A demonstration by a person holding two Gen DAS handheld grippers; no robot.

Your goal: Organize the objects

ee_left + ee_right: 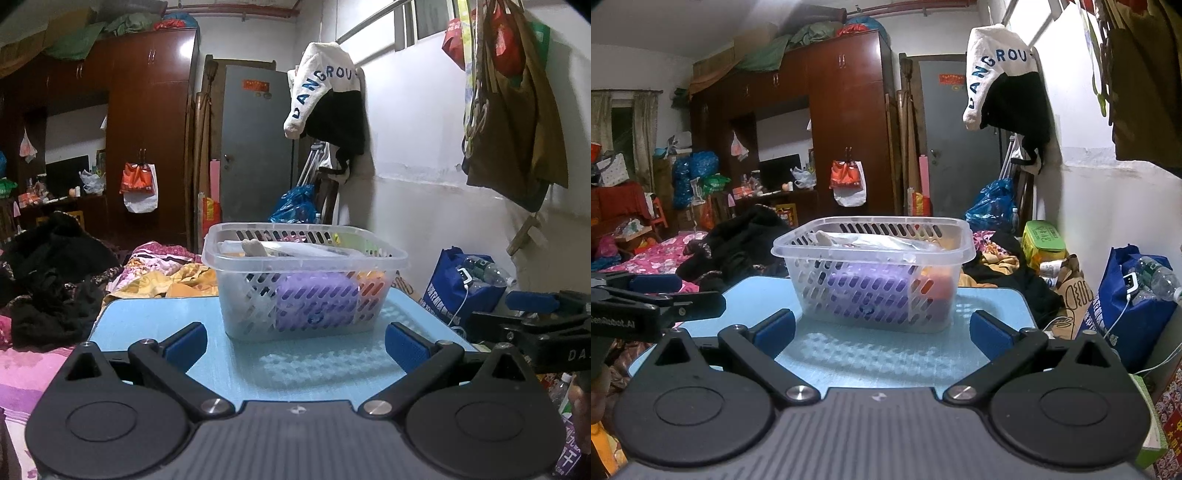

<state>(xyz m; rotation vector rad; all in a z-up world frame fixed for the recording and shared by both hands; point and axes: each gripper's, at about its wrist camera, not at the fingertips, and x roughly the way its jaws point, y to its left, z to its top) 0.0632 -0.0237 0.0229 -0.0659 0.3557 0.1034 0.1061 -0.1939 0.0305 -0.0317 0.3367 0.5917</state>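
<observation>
A clear slotted plastic basket (236,254) stands on a small light-blue table (147,317). Inside it I see a purple pack (317,299), an orange item (373,284) and pale things on top. The basket (798,251) also shows on the table (990,299) in the right wrist view. My left gripper (295,343) is open and empty, just short of the basket. My right gripper (882,330) is open and empty too, level with the basket's near side. Each gripper shows at the edge of the other's view.
A bed with pink bedding (661,254) and dark clothes (55,266) lies to the left. A blue bag with bottles (465,288) stands right of the table by the white wall. A green box (1043,240) sits behind. A wardrobe (147,129) stands at the back.
</observation>
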